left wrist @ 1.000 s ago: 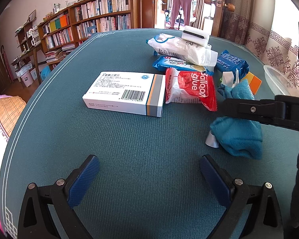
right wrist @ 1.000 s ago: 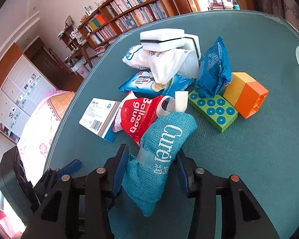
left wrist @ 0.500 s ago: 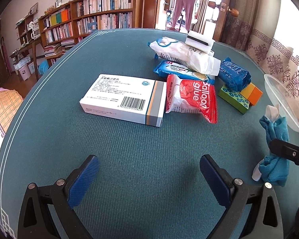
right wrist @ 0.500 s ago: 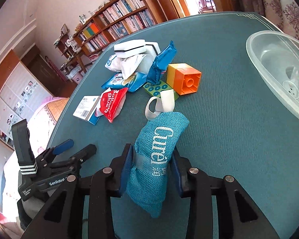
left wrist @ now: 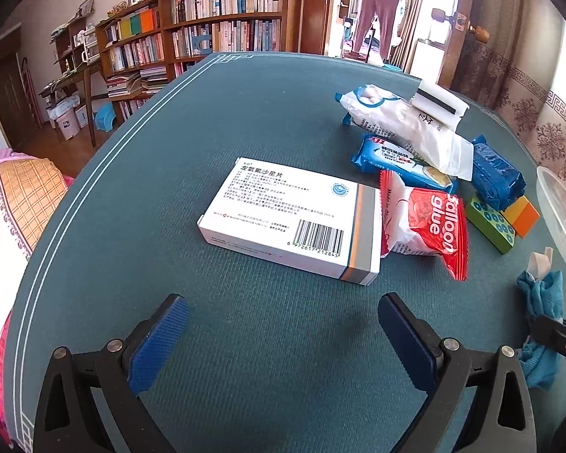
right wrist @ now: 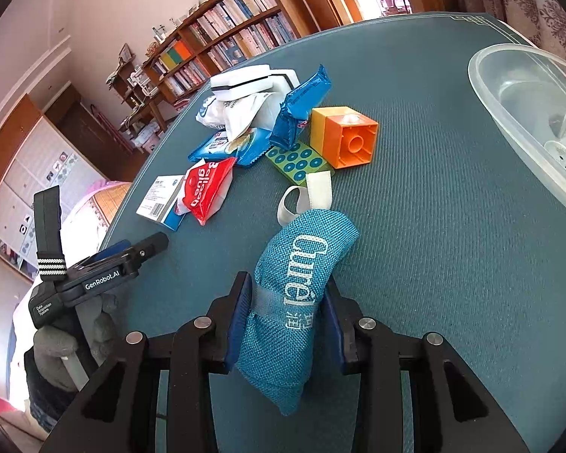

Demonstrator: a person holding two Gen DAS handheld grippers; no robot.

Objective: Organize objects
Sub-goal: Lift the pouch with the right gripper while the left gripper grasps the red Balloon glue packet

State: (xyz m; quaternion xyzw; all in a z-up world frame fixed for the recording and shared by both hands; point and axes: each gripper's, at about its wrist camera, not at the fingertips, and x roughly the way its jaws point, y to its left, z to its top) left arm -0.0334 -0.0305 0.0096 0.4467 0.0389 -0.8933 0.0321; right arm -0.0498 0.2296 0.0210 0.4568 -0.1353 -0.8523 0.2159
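My right gripper point(right wrist: 286, 296) is shut on a teal fabric pouch point(right wrist: 302, 283) with white lettering and a white ribbon loop, held just over the green table. The pouch point(left wrist: 539, 294) also shows at the right edge of the left wrist view, near the clear plastic bowl point(right wrist: 528, 105). My left gripper point(left wrist: 281, 309) is open over bare cloth with nothing between its fingers. It stands short of the white medicine box point(left wrist: 294, 222). A red balloon-glue packet point(left wrist: 430, 222) lies against the box.
Behind the red packet lie a blue snack packet point(left wrist: 400, 162), a white bag point(left wrist: 403, 124), a white sponge point(left wrist: 439, 104), a dark blue packet point(left wrist: 498, 177), a green block point(left wrist: 490, 222) and an orange block point(left wrist: 522, 213). The table edge curves along the left. Bookshelves stand beyond.
The right gripper closed on the teal pouch and carried it out of the pile to the right, toward the bowl. The left gripper drifted a little and stayed open.
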